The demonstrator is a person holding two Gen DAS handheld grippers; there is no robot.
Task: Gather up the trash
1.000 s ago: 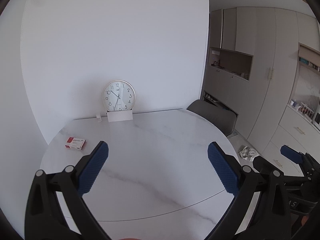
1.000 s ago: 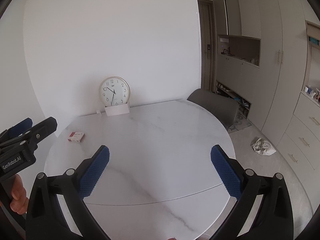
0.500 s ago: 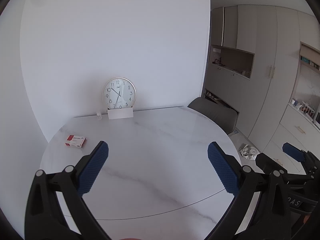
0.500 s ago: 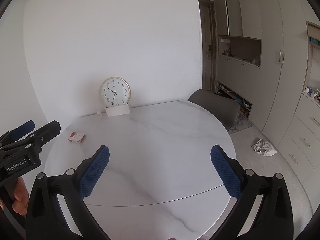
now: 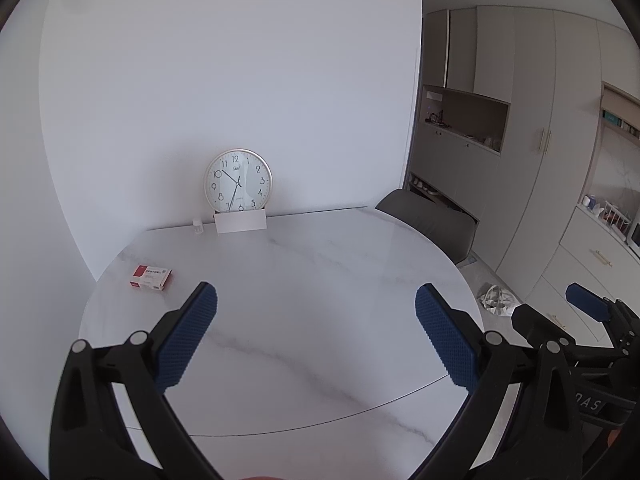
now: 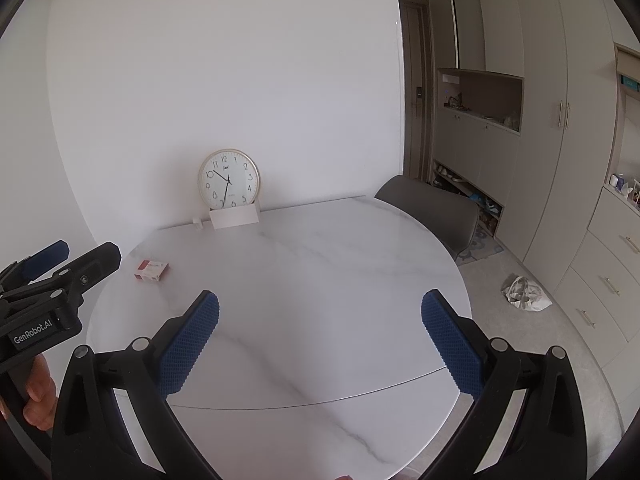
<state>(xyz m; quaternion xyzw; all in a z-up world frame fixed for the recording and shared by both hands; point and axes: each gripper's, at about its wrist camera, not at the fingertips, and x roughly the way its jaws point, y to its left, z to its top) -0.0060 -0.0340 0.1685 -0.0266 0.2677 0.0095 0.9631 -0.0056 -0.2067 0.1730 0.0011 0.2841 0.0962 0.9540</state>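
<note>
Both grippers held over the near edge of the round marble desk (image 6: 304, 280), nothing taken yet. My left gripper (image 5: 316, 336) has its pads spread wide apart, empty; my right gripper (image 6: 320, 340) likewise spread wide, empty.

Likely trash: a crumpled white bag (image 6: 525, 293) on the floor, beyond the desk's right edge and in front of the drawer cabinets (image 6: 612, 276). It lies forward and to the right of both grippers and well below desk height. The right gripper is on that side, so I judge it the nearer. No clear long axis; it is a lumpy heap.

In the way: the desk rim sits between the gripper and the bag. Grey chair (image 6: 430, 210) stands behind the desk, clear of the bag.

Also on the desk: small red-and-white box (image 5: 151, 277) far left, possibly trash, nearer my left gripper; clock (image 5: 238, 181) against the wall with a white card (image 5: 240, 222) before it
</note>
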